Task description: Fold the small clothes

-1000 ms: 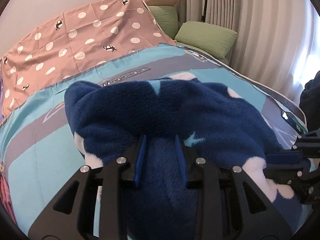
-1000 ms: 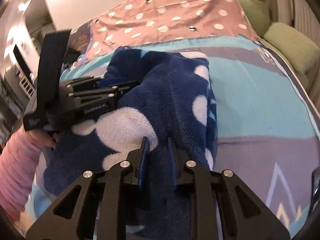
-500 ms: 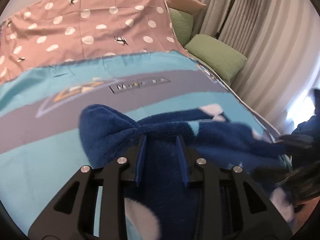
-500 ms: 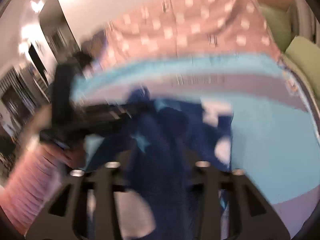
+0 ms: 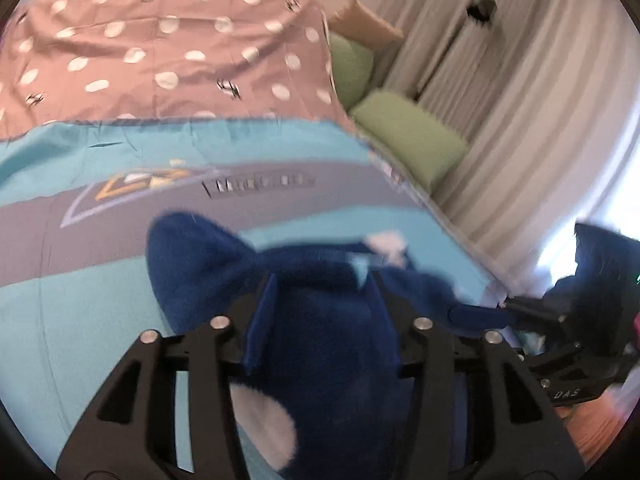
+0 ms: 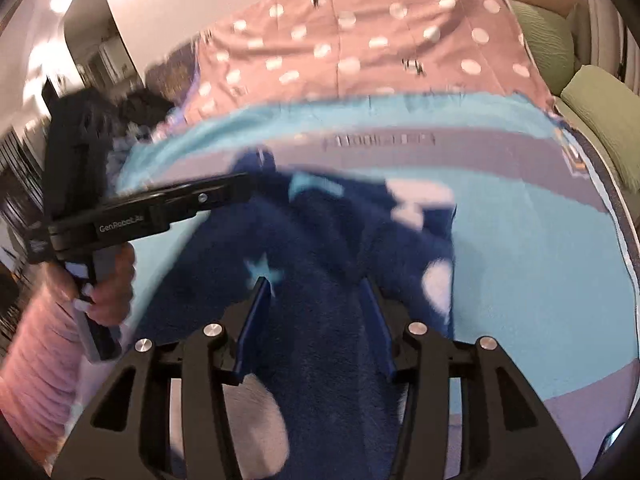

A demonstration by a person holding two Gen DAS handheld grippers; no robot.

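Fleece garment (image 5: 320, 344) between both grippers' jaws.

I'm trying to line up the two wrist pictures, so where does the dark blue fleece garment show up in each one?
Left wrist view: the dark blue fleece garment fills the lower middle, running up between the jaws of the left gripper.
Right wrist view: it spreads across the middle and lower middle, between the jaws of the right gripper.
Shared landmark: the pink dotted sheet at the top of both pictures.

Fuzzy fleece garment (image 5: 320, 340), smooth cotton bedspread (image 5: 100, 292)
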